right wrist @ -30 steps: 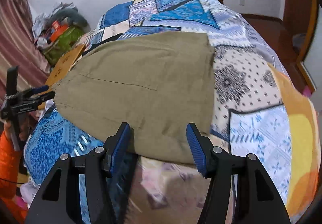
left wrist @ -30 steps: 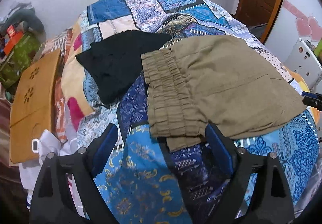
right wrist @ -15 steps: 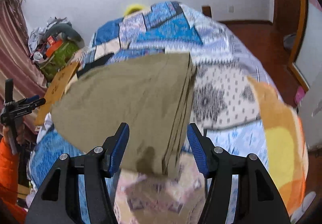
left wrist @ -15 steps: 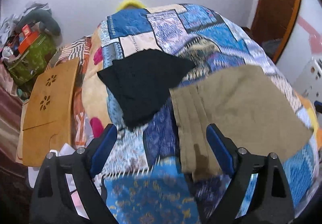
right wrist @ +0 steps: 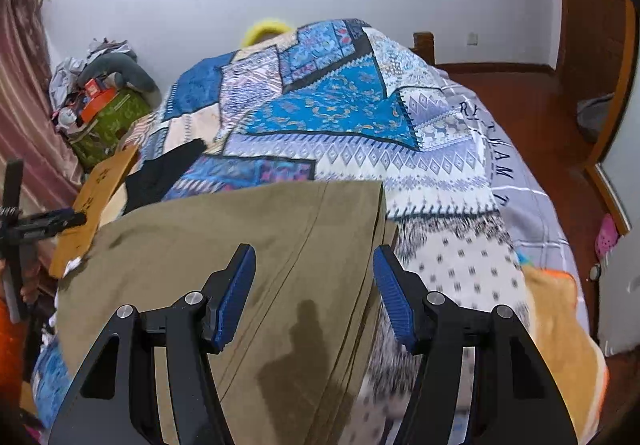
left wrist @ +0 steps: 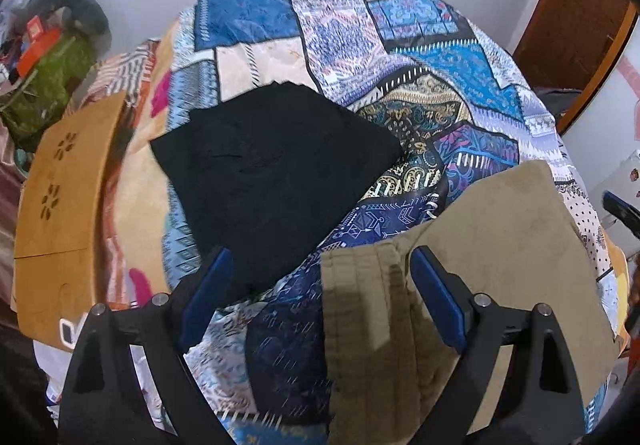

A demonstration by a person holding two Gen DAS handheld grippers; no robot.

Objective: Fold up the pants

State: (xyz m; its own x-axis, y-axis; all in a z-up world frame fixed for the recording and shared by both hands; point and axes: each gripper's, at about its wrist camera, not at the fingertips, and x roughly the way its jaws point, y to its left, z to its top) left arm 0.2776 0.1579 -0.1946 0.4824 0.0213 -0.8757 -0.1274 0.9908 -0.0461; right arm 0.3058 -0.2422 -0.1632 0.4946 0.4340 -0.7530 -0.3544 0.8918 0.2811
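Because the khaki pants (left wrist: 492, 245) are soft, light cloth, already doubled into several layers, we judge they will sag and slide apart unless each hold takes in every layer at an edge. They lie on the patchwork quilt (left wrist: 424, 57), beside a black garment (left wrist: 268, 177). Our left gripper (left wrist: 320, 297) hangs low over the gathered waistband, its blue pads spread wide, nothing between them gripped. Our right gripper (right wrist: 314, 293) points forward along the stacked hem end, jaws also wide, straddling the cloth without pinching it. We would take hold at those two ends.
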